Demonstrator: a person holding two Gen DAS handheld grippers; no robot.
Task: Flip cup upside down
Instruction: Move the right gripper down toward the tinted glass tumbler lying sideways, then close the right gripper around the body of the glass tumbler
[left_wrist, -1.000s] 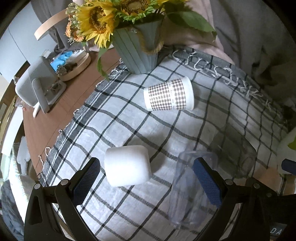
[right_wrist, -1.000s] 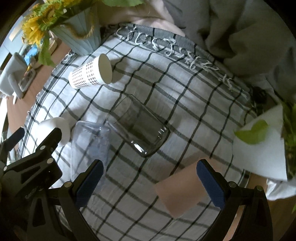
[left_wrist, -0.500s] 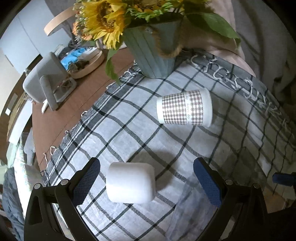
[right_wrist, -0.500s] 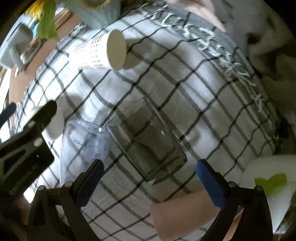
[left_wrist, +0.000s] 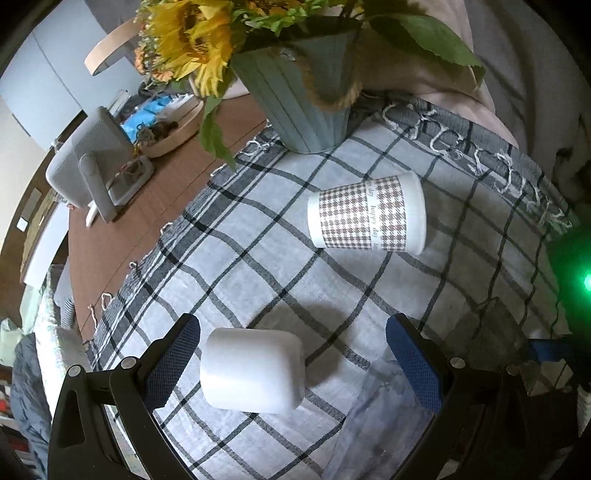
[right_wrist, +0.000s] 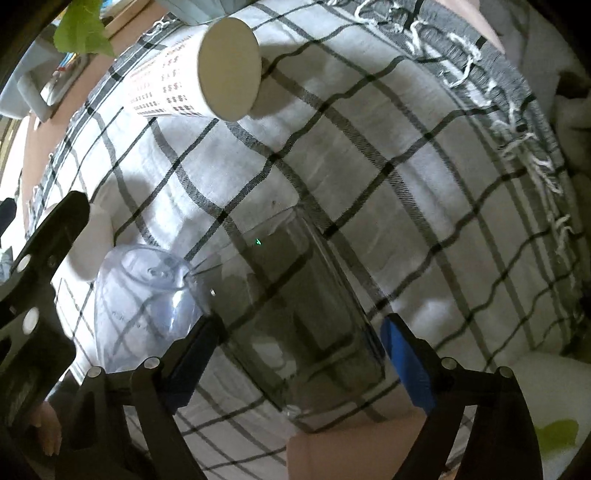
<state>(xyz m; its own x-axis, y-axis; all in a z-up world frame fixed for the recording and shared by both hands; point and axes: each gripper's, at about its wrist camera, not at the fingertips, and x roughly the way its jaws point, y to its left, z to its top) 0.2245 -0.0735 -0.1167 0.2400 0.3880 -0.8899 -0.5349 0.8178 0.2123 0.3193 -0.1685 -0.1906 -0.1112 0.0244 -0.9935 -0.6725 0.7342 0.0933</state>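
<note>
Several cups lie on their sides on a checked cloth (left_wrist: 236, 258). A plain white cup (left_wrist: 253, 369) lies between the open fingers of my left gripper (left_wrist: 293, 365). A houndstooth paper cup (left_wrist: 367, 218) lies farther back; it also shows in the right wrist view (right_wrist: 192, 74). A dark clear glass (right_wrist: 295, 317) lies between the open fingers of my right gripper (right_wrist: 299, 365), close to them. A bluish clear plastic cup (right_wrist: 144, 299) lies just left of the glass, and shows in the left wrist view (left_wrist: 373, 417).
A ribbed blue-grey vase (left_wrist: 306, 96) of sunflowers stands at the cloth's far edge. A grey fan (left_wrist: 88, 166) and a wooden tray (left_wrist: 173, 129) sit on the brown table to the left. A pink mat (right_wrist: 354, 446) lies near the front. The cloth's fringe (right_wrist: 491, 85) runs along the right.
My right gripper has moved forward and down, so the dark glass now lies between its fingers. My left gripper has shifted so the white cup sits between its fingers. No cup has moved.
</note>
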